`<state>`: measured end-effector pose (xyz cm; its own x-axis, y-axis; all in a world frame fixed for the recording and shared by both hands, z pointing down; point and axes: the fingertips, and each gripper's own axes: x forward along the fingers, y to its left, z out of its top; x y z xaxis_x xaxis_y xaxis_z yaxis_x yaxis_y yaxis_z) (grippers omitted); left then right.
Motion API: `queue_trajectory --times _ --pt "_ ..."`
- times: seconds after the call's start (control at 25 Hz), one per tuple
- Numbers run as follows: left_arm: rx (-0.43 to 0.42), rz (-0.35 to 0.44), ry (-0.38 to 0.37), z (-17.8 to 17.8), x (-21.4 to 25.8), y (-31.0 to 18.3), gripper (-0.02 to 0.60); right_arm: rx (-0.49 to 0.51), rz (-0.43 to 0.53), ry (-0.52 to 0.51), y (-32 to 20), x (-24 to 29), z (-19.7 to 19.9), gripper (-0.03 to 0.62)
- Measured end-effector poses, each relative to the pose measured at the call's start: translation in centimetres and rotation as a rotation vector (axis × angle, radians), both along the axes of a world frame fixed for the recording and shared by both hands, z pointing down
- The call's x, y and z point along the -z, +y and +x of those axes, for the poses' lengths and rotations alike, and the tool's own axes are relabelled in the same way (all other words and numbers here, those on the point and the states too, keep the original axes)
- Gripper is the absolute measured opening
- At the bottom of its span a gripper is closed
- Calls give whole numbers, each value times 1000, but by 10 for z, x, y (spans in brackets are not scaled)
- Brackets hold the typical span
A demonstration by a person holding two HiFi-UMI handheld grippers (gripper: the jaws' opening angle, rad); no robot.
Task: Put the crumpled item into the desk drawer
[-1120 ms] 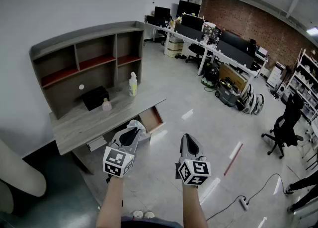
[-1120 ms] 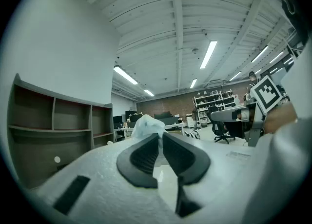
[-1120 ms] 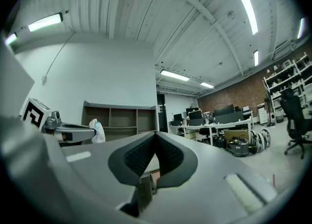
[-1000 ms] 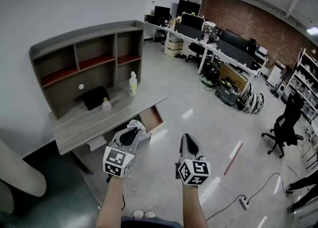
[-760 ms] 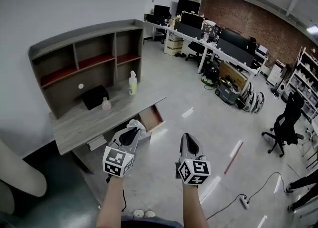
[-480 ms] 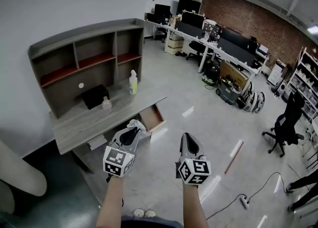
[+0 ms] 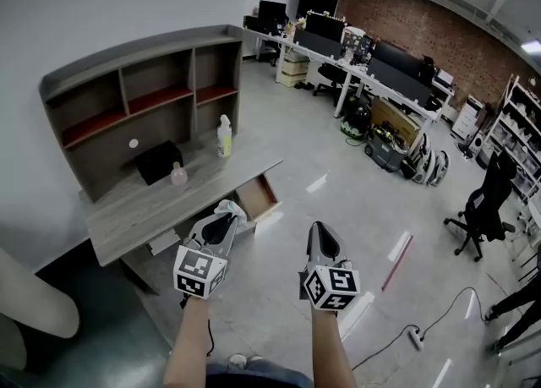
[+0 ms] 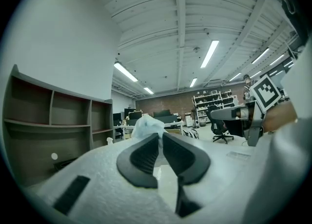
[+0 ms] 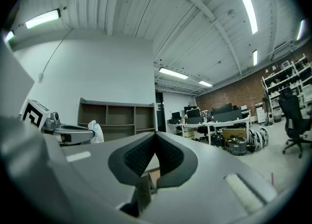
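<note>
The crumpled item, white and bunched, is pinched at the tips of the left gripper and held in the air beside the tabletop, probably ready for the open drawer just ahead. The right gripper hovers alongside, jaws pressed together on nothing, seemingly idle.

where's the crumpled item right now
Head view, left of centre: the crumpled item is pinched at the tip of the left gripper, right beside the open desk drawer.
</note>
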<state>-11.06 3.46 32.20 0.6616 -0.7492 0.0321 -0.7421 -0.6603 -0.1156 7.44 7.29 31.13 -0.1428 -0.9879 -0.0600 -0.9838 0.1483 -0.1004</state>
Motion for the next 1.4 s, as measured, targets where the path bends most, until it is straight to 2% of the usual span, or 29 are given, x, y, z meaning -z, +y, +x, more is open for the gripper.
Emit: queue_trajectory --times 0.36,0.64,0.92,1.08,1.4 --pt "-29 -23 -8 10 -24 -34 32 -55 -6 7 -24 -16 21 9" --pt "-6 -25 -20 37 -42 -92 32 -37 -2 -10 -88 -30 53 9" --pt "130 -46 -27 70 -65 -188 32 67 -14 -33 -206 -48 100 9" --pt "219 -86 -27 86 -79 -247 32 154 -41 -28 -285 -54 120 9" --pt "432 -121 11 90 -97 -329 32 409 -81 16 -422 -65 104 9"
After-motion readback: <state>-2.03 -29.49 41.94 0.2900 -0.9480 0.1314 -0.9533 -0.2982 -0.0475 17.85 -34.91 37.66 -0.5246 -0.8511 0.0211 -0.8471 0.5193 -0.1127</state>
